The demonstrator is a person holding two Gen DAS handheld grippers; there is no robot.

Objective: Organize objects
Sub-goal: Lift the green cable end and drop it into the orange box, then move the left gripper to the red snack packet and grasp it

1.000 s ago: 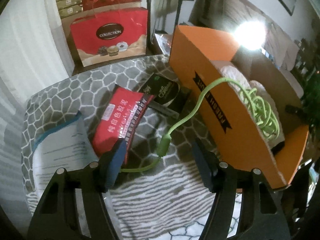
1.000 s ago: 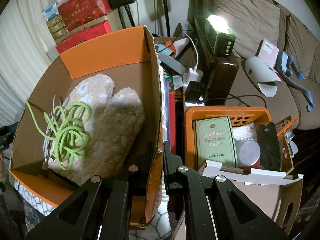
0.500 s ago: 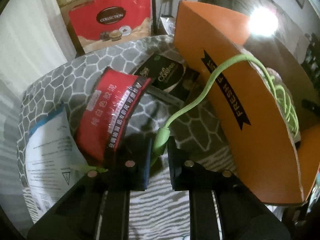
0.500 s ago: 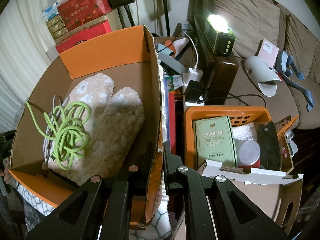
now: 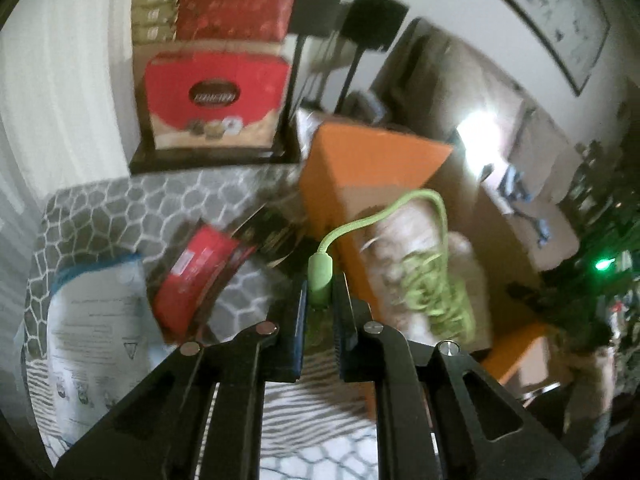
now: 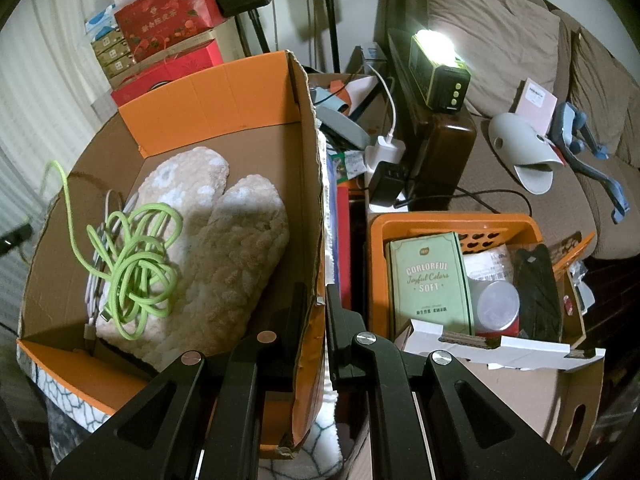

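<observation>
Lifted: braided green cable (plug pinched)

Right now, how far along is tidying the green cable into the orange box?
Done: most of the green cable is coiled in the orange box on the slippers. In hand: the left tool grips its plug end; the right tool clamps the box wall. Left: drop that end in.
</observation>
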